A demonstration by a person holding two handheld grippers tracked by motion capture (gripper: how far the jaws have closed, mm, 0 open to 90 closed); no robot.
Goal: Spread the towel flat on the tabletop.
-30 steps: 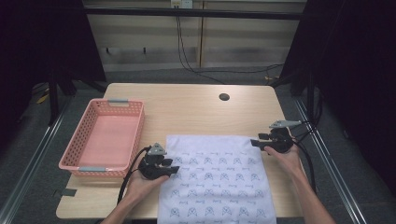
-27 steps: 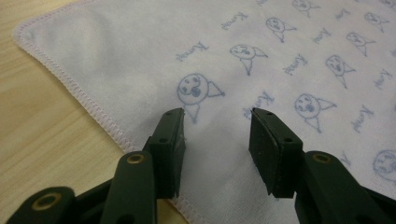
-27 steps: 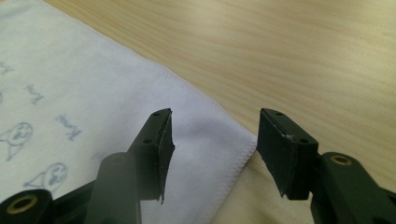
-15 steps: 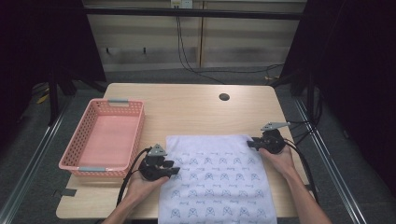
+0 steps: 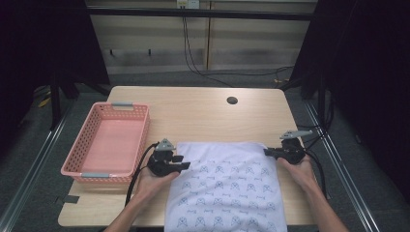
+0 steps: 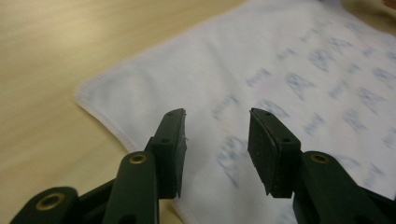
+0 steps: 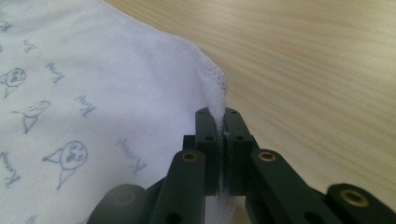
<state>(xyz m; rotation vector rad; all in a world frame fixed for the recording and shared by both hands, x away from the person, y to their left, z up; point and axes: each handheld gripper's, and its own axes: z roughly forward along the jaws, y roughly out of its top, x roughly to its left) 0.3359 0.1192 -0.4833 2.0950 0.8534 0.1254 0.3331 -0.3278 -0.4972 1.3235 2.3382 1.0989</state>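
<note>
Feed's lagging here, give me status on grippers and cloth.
Right gripper just closed, pinching cloth edge. Left gripper open above its corner. Basket clear.

The far half of the desk (image 5: pixel 203 108) lies bare beyond the cloth (image 5: pixel 225 186), broken only by a small round hole (image 5: pixel 232 100) near the back edge. The pink basket (image 5: pixel 107 142) walls off the desk's left side, just beside the left hand-held gripper (image 5: pixel 180 163); a narrow strip of wood runs between them. Right of the right hand-held gripper (image 5: pixel 269 152), pinched on the cloth's edge, little desk remains before the rim.
</note>
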